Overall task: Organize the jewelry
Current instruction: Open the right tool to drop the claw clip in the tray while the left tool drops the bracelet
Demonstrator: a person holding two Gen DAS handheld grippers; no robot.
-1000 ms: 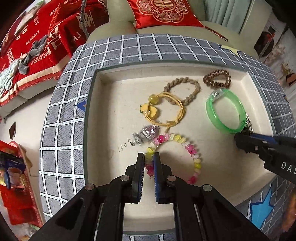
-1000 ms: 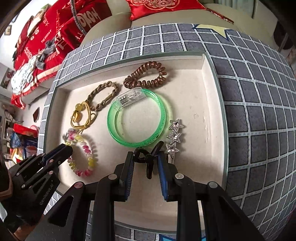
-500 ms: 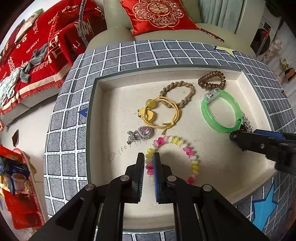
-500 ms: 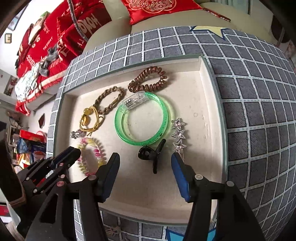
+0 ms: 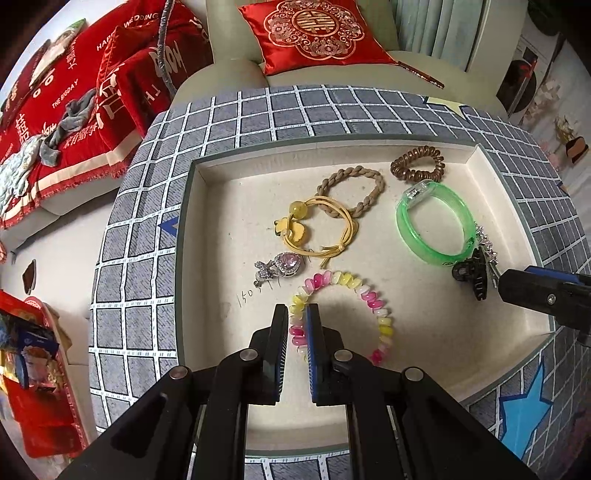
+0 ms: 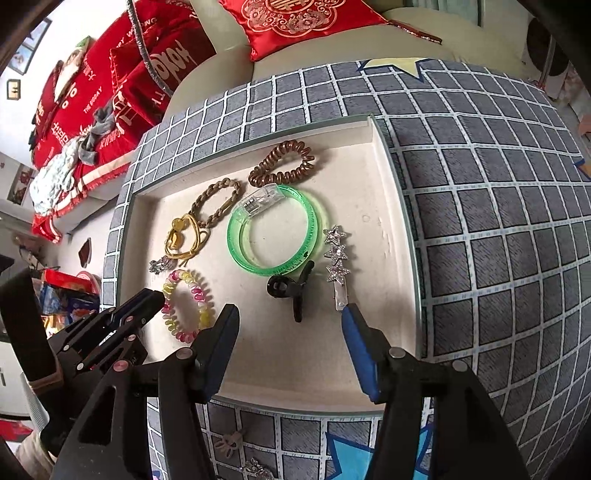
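Note:
A cream tray (image 5: 184, 258) on a grey checked cushion holds the jewelry. My left gripper (image 5: 296, 310) is shut on the near-left edge of a pastel coil bracelet (image 5: 369, 295), which rests on the tray floor. My right gripper (image 6: 290, 314) hangs open just above the tray's near right part. A black claw clip (image 6: 291, 291) lies free beyond its fingertips, next to a green bangle (image 6: 236, 243) and a star hair clip (image 6: 336, 254). A pink pendant (image 5: 286, 264) sits left of the bracelet.
Further back in the tray lie a yellow hair tie (image 5: 295, 229), a braided band (image 5: 376, 188) and a brown coil hair tie (image 5: 399, 170). Red cushions (image 5: 314, 33) and a sofa are behind. A raised tray wall (image 6: 391, 184) borders the right side.
My right gripper opened and let go of the black claw clip, then drew back and up a little. The clip now lies on the tray. The pink pendant settled. My left gripper stayed put.

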